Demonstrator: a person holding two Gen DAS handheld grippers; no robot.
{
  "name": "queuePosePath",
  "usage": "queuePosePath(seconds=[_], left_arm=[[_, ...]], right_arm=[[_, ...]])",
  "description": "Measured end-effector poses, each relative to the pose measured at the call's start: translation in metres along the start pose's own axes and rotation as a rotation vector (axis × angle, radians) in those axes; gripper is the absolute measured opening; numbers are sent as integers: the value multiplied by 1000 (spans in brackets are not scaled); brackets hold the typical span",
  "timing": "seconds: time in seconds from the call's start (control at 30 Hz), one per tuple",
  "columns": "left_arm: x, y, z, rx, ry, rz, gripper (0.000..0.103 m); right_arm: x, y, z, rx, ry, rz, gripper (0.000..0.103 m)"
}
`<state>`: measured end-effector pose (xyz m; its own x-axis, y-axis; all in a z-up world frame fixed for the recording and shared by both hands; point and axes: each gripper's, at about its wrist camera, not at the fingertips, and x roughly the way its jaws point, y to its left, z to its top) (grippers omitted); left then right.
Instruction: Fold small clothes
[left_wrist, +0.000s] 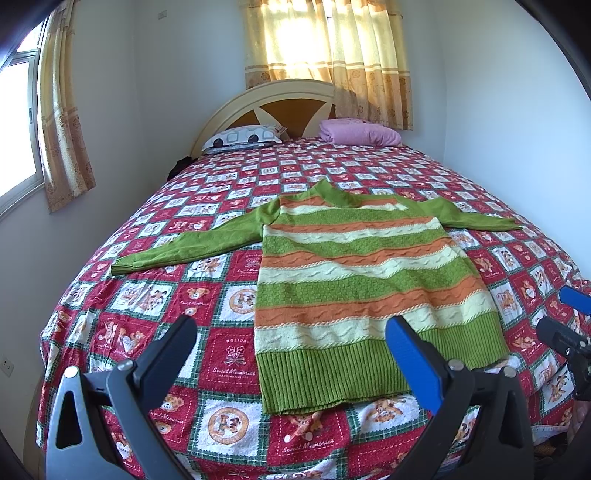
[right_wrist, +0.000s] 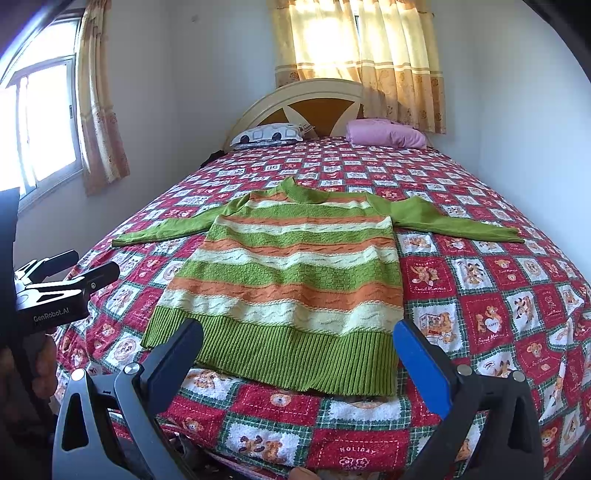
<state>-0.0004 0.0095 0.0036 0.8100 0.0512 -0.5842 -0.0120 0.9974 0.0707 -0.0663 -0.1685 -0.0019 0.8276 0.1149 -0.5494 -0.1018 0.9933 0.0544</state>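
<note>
While both tongs hover above the near edge of the bed, the striped sweater (left_wrist: 354, 273) lies flat and unfolded on the red patchwork bedspread (left_wrist: 162, 236), hem nearest, green sleeves spread to either side, neck toward the headboard (left_wrist: 266, 107). Left gripper (left_wrist: 291, 343): jaws spread wide, holding nothing, over the hem's left part; right gripper (right_wrist: 299, 343): jaws likewise apart and unladen, over the hem's middle. Also present: patterned pillow (left_wrist: 243, 136), pink pillow (left_wrist: 358, 133), yellow curtains (left_wrist: 328, 40).
</note>
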Motion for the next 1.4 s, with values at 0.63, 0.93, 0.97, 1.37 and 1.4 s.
queuePosePath(seconds=[0.63, 0.93, 0.97, 1.37, 1.4], left_arm=[[0, 0, 0, 0, 0, 0, 103], [9, 18, 5, -6, -10, 9, 103], [13, 21, 8, -1, -15, 12, 103], [97, 15, 51, 30, -1, 64, 103], [105, 15, 54, 28, -1, 78, 103]], right_arm=[[1, 0, -1, -9, -14, 8, 102], [35, -45, 10, 67, 45, -7, 102], [38, -50, 12, 77, 42, -13, 102], [105, -188, 51, 315, 110, -154, 102], [109, -195, 52, 329, 117, -156, 101]])
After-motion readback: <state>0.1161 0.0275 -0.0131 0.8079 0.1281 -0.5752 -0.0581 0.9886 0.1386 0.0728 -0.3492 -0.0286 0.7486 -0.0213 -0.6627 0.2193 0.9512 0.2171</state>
